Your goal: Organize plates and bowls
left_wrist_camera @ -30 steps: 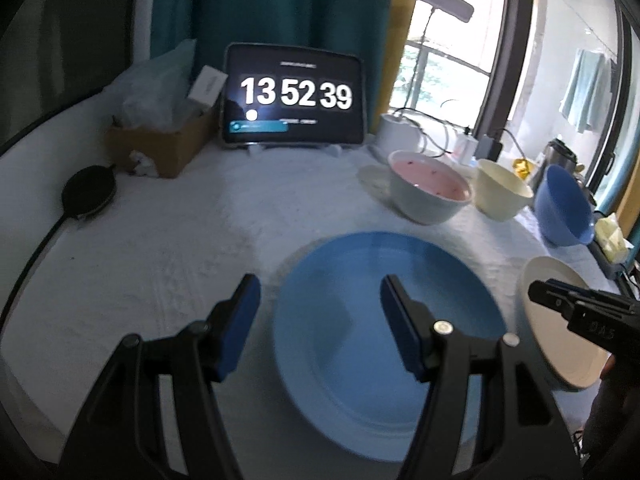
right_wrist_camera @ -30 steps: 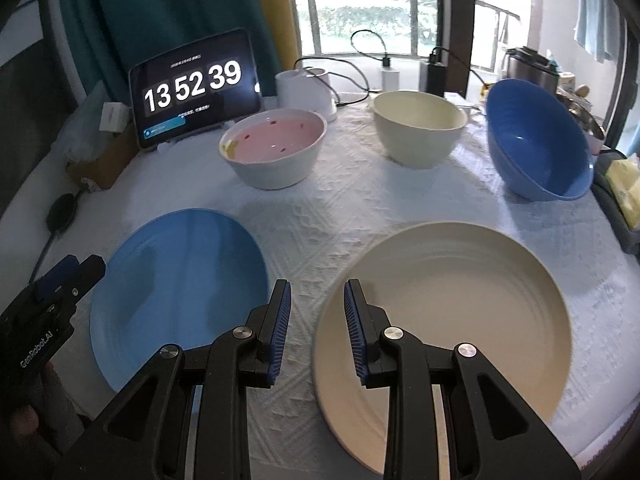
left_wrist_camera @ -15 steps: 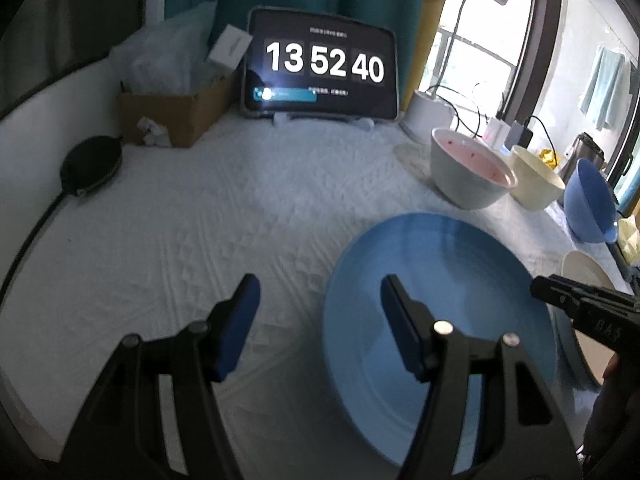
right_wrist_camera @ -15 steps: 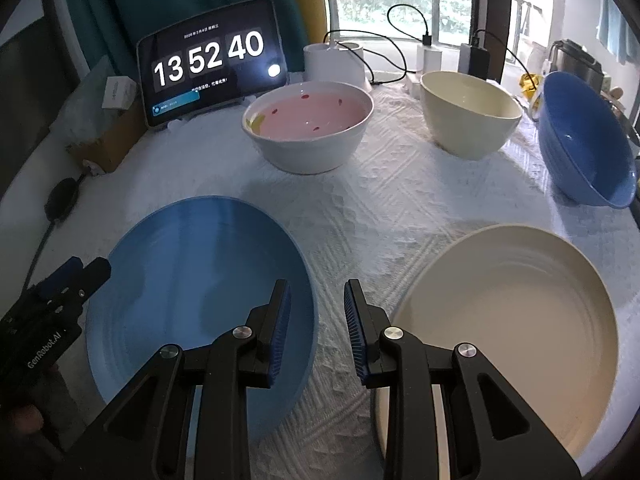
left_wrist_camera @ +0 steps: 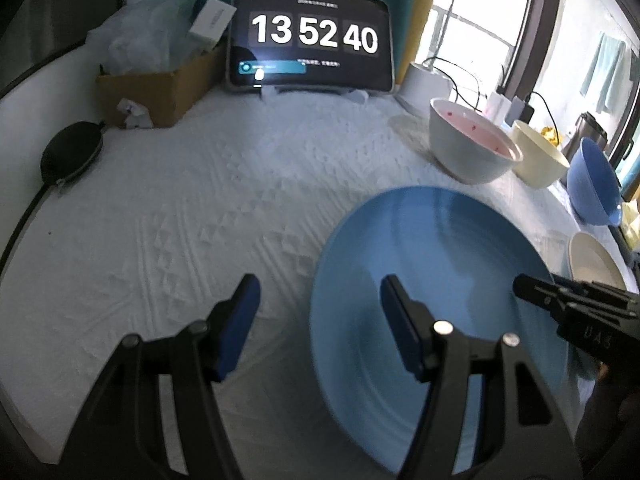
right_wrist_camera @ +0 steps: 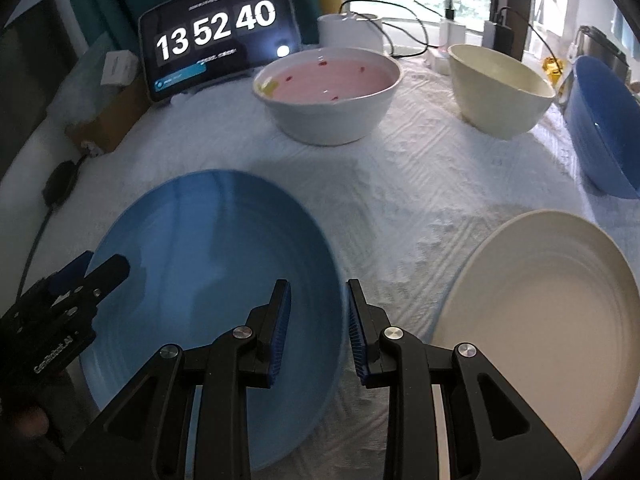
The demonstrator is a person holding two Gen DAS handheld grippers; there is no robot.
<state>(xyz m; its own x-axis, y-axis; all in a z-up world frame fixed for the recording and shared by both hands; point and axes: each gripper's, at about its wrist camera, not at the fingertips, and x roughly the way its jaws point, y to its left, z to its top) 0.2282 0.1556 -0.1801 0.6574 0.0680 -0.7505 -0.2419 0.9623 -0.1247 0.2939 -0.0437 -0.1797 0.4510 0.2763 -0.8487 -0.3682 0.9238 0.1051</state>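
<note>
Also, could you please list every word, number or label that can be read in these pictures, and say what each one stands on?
"13 52 40": large white digits on the tablet screen.
"GenRobot.AI": white lettering on the body of the left gripper, seen from the right wrist view.
Small lines of text on the tablet, above and below the digits: too small to read.
Markings on the right gripper body and on the white box in the cardboard box: too blurred to read.

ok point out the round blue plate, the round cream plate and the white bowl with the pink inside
round blue plate [right_wrist_camera: 208, 264], right wrist view, centre of its flat well
round cream plate [right_wrist_camera: 540, 320], right wrist view, middle of its inner surface
white bowl with pink inside [right_wrist_camera: 328, 80], right wrist view, pink inner surface
</note>
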